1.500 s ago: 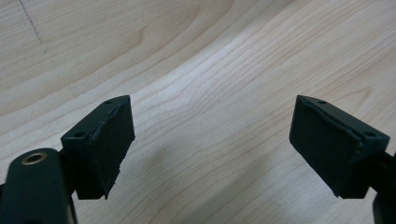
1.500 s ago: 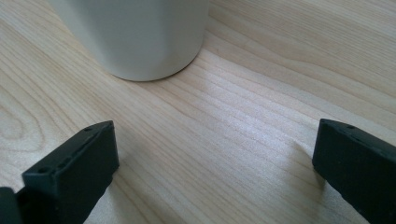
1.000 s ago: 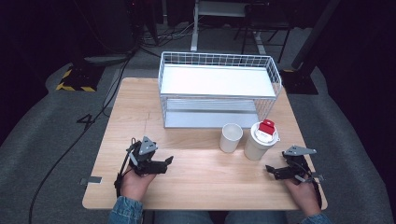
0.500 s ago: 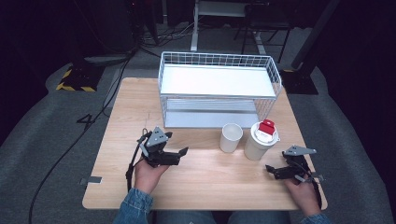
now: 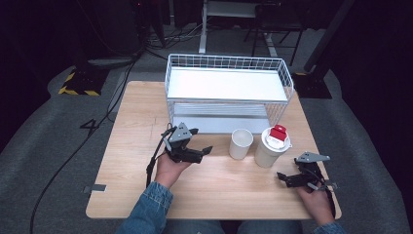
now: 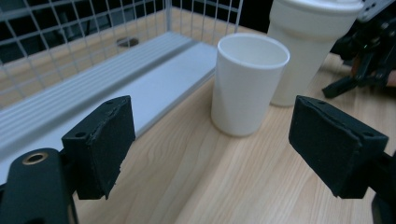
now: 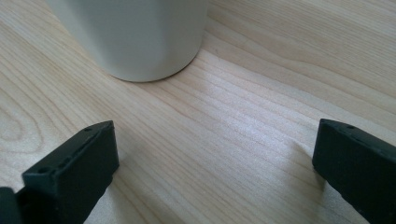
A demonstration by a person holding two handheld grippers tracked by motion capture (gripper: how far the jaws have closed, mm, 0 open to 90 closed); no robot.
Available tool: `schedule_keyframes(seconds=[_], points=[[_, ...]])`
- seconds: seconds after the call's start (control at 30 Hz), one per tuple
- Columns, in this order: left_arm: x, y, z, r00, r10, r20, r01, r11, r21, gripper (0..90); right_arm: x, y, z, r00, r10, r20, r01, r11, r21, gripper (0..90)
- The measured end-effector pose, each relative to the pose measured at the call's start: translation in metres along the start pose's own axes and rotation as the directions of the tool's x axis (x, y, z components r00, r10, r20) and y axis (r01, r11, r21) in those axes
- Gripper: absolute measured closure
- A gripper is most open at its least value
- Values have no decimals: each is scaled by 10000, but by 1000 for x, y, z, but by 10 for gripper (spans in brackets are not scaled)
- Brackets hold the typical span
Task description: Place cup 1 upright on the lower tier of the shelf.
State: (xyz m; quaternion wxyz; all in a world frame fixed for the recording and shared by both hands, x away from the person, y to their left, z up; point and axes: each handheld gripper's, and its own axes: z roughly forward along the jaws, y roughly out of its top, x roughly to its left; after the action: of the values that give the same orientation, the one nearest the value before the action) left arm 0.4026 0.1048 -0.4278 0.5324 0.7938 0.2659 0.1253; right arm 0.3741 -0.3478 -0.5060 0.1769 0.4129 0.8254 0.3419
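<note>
**Ana:** Dark floor and cables surrounded a pale wooden table (image 5: 136,195). What stood on it?

**Ben:** At the far side stood a white wire rack (image 5: 229,92) with two shelves. Just in front of the rack, near its right end, stood an open white paper cup (image 5: 240,143). Just beside that cup, on the side away from the left gripper, stood a taller white cup with a lid (image 5: 268,147) and a red cap on top.

**Ana:** Where were the grippers?

**Ben:** The left gripper (image 5: 203,151) hovered in front of the rack, aimed at the open cup, its jaws apart and empty. In the left gripper view the cup (image 6: 247,84) sat ahead between the two pads (image 6: 100,144), not touched. The right gripper (image 5: 282,178) rested low on the table, beyond the lidded cup as seen from the rack, jaws also spread with nothing between them.

**Ana:** How would the open cup handle?

**Ben:** It looked empty, so probably very light and easy to tip. Thin paper walls would likely crush under a hard squeeze. I judged the best hold to be across the side wall at about mid-height, with gentle pressure.

**Ana:** Which way did it point?

**Ben:** It stood upright, mouth up, long axis vertical, narrowing slightly toward its base.
</note>
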Motion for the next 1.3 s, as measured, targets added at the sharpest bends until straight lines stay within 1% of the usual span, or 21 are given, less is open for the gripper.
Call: schedule_keyframes(seconds=[0.03,0.1,0.17,0.2,0.23,0.3,0.43,0.47,0.53,0.57,0.6,0.63,0.67,0.7,0.73,0.83,0.97,1.07,1.2,1.3], points=[[2,2,2,10000,11,81,-11,10000,4,152,0,0,0,10000,-2,0,2,10000,-1,4],[3,6,5,9997,-39,234,42,9999,-134,147,0,0,0,10000,-1,-3,1,10000,0,4],[4,9,8,9994,-26,335,38,9993,-364,147,0,0,0,10000,1,-2,-1,10000,-1,4],[5,11,11,9986,-154,512,172,9992,-356,147,0,0,0,10000,1,-2,-1,10000,2,4],[5,12,13,9985,-159,517,176,9993,-325,146,0,0,0,10000,0,-2,0,10000,1,4],[4,12,18,9977,-225,632,250,9989,-389,146,0,0,0,10000,1,-2,-1,10000,0,4],[1,14,30,9955,-319,895,351,9988,-343,145,0,0,0,10000,-1,1,1,10000,2,4],[0,14,32,9952,-342,914,380,9985,-405,145,0,0,0,10000,-1,0,1,10000,1,4],[-1,15,36,9929,-491,1085,548,9973,-497,144,0,0,0,10000,0,0,0,10000,0,4],[-2,15,38,9929,-488,1086,548,9971,-528,142,0,0,0,10000,-2,0,2,10000,1,4],[-3,15,40,9929,-397,1123,458,9976,-519,141,0,0,0,10000,0,0,0,10000,3,4],[-4,16,43,9921,-427,1182,497,9971,-569,139,0,0,0,10000,0,-1,0,10000,1,4],[-5,16,46,9923,-319,1195,393,9974,-600,136,0,0,0,10000,-3,-1,3,10000,1,4],[-6,16,47,9921,-296,1216,372,9975,-606,133,0,0,0,10000,-1,0,1,10000,1,4],[-7,17,50,9916,-225,1272,304,9977,-603,133,0,0,0,10000,0,0,0,10000,1,4],[-9,16,59,9894,-198,1441,297,9973,-668,119,0,0,0,10000,3,-1,-3,10000,2,4],[-10,14,72,9867,20,1624,79,9982,-602,103,0,0,0,10000,0,0,0,10000,2,4],[-11,10,80,9824,-107,1864,243,9972,-708,79,0,0,0,10000,-2,-1,2,10000,3,4],[-16,6,95,9834,-47,1816,130,9989,-444,52,0,0,0,10000,-4,-2,4,10000,2,4],[-17,5,104,9839,-21,1789,77,9995,-303,47,0,0,0,10000,0,-1,0,10000,2,4]])
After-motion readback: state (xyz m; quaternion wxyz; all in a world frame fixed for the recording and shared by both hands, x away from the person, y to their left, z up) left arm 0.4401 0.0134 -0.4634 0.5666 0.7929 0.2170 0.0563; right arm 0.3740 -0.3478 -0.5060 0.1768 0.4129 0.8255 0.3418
